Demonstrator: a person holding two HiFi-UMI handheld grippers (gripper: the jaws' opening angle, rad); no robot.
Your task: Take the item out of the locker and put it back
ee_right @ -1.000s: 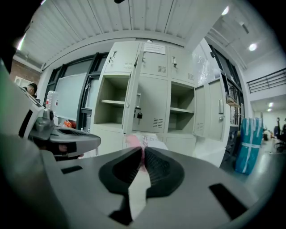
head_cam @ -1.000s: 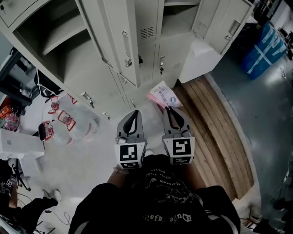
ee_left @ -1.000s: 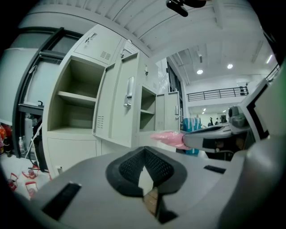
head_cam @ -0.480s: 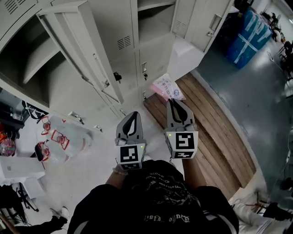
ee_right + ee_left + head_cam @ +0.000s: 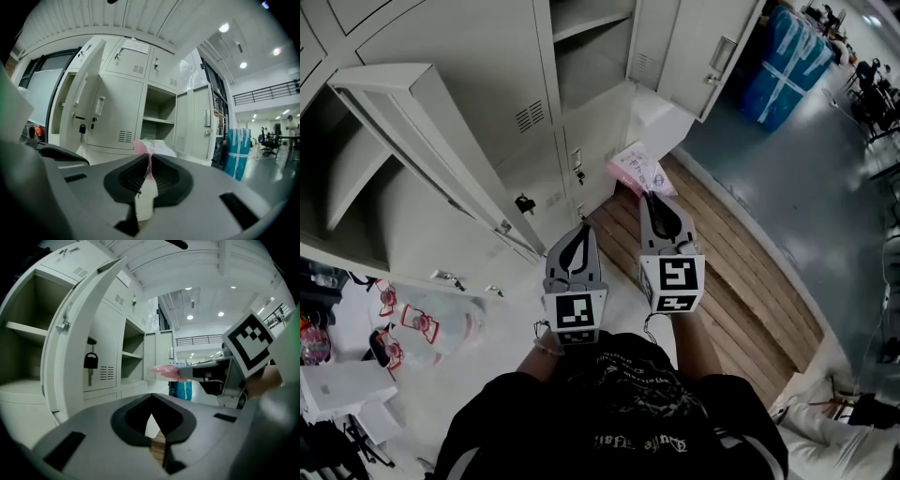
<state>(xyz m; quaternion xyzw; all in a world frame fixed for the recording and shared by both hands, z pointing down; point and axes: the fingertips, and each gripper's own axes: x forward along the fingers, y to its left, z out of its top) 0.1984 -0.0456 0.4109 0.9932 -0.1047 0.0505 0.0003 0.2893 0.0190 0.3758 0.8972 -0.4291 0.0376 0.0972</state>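
Grey metal lockers (image 5: 487, 56), right tongs (image 5: 650, 196) pinching crinkly pink packet (image 5: 636, 169), left tongs (image 5: 581, 229) closed, empty.

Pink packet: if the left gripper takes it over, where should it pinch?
Probably its free left edge, coming from the left: the packet is thin and flat, and the right gripper pinches its near edge. The left gripper is shut; open it first.

Pale grey metal lockers (image 5: 487, 47) with open doors, brown wooden plank platform (image 5: 741, 281), glossy grey concrete floor (image 5: 806, 169), round white ceiling lights (image 5: 190, 317)
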